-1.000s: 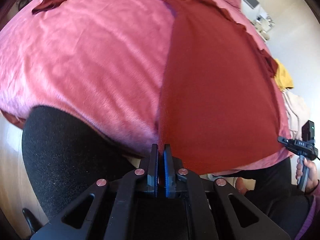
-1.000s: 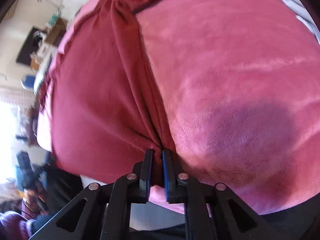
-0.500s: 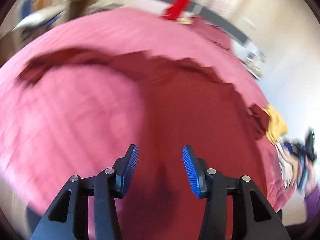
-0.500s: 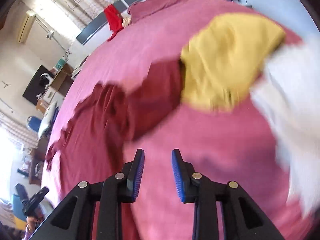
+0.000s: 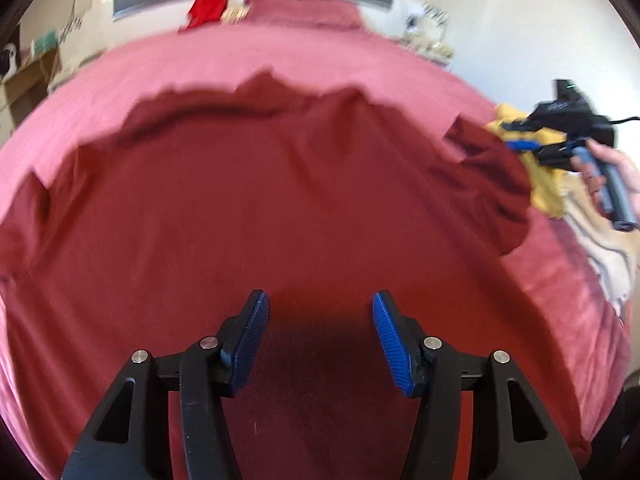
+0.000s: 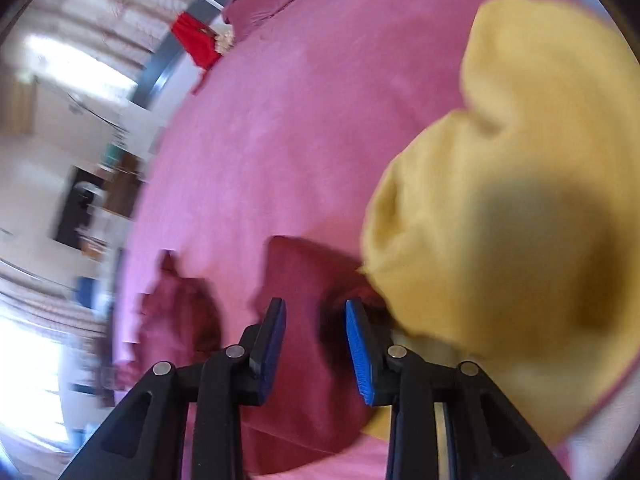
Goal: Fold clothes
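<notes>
Now both tongs, left [image 5: 320,334] and right [image 6: 316,338], have released the maroon shirt [image 5: 280,208] and hover spread above it; it lies flat, ready for folding.

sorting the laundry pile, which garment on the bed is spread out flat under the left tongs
The dark red shirt, laid open across the pink bedspread below the open left tongs. The yellow garment sits bunched by its sleeve.
</notes>
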